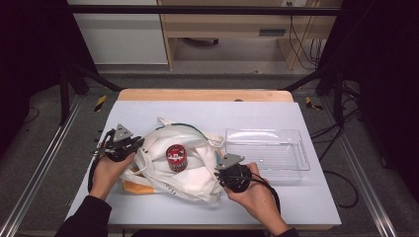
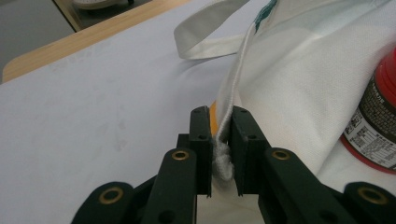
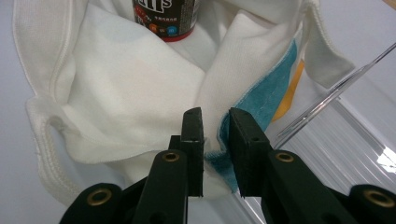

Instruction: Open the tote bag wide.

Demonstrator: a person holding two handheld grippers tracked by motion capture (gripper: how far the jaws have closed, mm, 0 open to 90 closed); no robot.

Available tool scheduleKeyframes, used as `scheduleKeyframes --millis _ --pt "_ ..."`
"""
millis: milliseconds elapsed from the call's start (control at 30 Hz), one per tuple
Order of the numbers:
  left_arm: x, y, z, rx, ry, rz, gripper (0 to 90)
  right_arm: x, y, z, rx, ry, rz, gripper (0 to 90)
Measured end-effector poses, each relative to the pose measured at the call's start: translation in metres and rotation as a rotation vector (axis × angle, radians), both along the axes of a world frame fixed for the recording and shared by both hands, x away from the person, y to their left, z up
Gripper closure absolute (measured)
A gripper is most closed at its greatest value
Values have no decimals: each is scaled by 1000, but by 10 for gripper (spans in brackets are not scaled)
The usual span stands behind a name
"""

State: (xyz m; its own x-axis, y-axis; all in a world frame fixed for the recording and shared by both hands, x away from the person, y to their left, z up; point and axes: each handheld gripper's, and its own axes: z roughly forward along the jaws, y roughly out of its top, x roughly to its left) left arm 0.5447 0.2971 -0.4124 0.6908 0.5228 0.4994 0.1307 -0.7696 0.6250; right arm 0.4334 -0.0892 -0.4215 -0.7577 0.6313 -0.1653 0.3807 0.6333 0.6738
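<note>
a soft white cloth tote bag [image 1: 185,165] with stitched hems, teal and orange print and loose fabric straps is lying crumpled in the middle of the worktop [image 1: 148,111], nearer its front edge. a small cylindrical can [image 1: 176,157] with a red rim and dark label is sitting upright in the bag's folds. a clear rigid plastic rectangular tray [image 1: 269,148] with ribbed floor is resting toward the right edge, just beside the bag. the worktop is showing a pale matte sheet with a wooden strip along the far edge; grey floor and light cabinets are lying beyond. the left claw [image 2: 219,140] is pinching the bag's corded hem, jaws narrow. the right claw [image 3: 215,140] is gripping a fold of bag fabric, hand low behind it.
</note>
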Motion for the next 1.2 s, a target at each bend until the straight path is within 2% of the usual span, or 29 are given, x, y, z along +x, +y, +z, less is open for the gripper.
scheduleKeyframes --millis 533,633,867,1200 --pt "-4 1 -2 -9 -3 -2 794 -4 -6 -14 2 2 -3 770" --pt "-5 2 -1 -10 -6 -3 793 -4 -7 -17 20 0 -4 769" --pt "-10 1 1 -43 -12 11 785 -5 -9 -17 44 -15 -4 759" --pt "-16 0 7 -67 -29 16 734 -6 -12 -11 88 -31 -4 690"
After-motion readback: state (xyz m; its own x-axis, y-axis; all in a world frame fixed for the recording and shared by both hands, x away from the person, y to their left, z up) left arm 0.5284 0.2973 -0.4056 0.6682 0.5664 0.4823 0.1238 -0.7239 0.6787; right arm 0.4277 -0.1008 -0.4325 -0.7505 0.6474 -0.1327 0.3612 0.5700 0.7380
